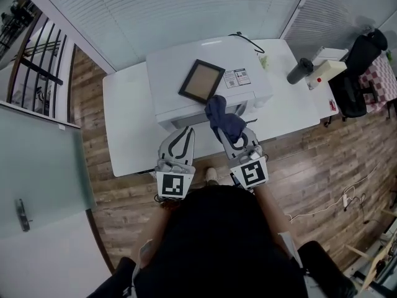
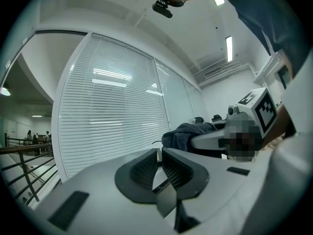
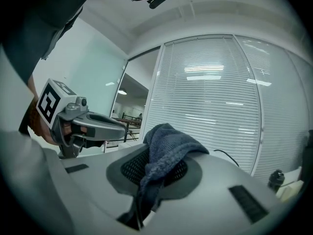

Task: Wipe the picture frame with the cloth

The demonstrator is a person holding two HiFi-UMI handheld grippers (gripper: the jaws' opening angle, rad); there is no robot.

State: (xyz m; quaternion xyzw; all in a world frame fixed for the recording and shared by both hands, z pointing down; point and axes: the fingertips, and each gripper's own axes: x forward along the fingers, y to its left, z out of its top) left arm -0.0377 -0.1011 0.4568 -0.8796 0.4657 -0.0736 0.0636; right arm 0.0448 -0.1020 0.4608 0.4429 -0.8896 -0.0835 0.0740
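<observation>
In the head view we see both forearms stretched forward from the dark torso, side by side, with the two tools pointing level toward the white box (image 1: 173,67) on the worktop (image 1: 127,135). The hands are hidden under the marker cubes (image 1: 173,185). The left tongs (image 1: 185,132) are closed and carry nothing. The right tongs (image 1: 236,135) are closed on the dark blue cloth (image 1: 223,118), which covers their tips. The picture frame (image 1: 201,81) lies flat on top of the box, turned diagonally, just beyond the cloth; we cannot tell if the cloth touches its near corner. In the left gripper view the ribbed pads (image 2: 146,169) stand almost together with nothing between them. At the right the cloth bunches over the other tool, whose body is partly under a blurred patch. In the right gripper view the cloth is pinched between the pads and hangs over them, so we see them only in part. The tool's own grey body fills the lower half.
</observation>
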